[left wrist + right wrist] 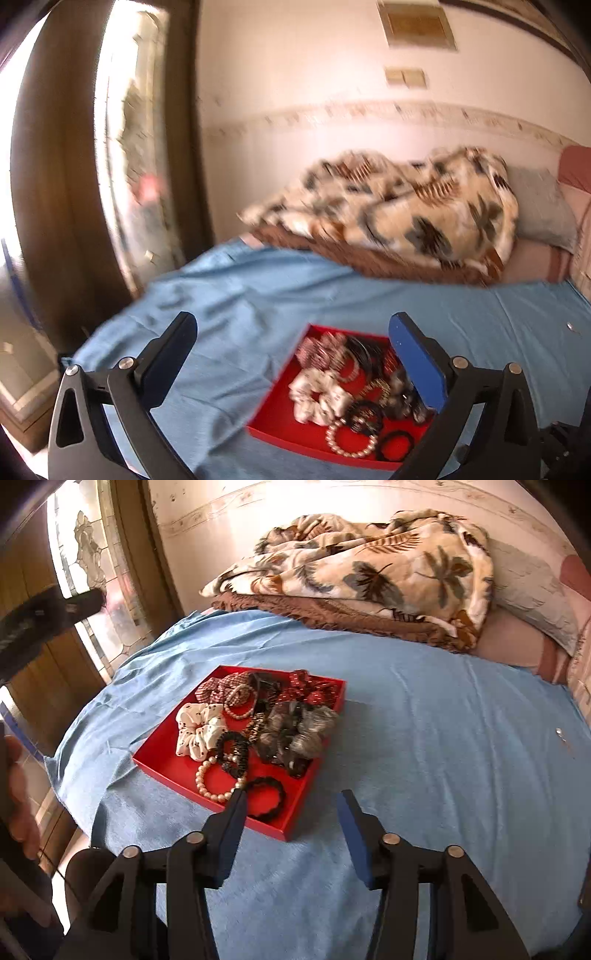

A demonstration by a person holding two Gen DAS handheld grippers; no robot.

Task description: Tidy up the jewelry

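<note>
Both hand-held grippers, left spread wide and right half open, hold nothing; best approach the red tray slowly, singling out one bracelet.

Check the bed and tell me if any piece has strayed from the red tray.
One has: a small shiny piece lies alone on the blue sheet, far right of the red tray, too small to identify. Everything else, the scrunchies, the pearl bracelet and the black bands, sits heaped inside the tray.
</note>
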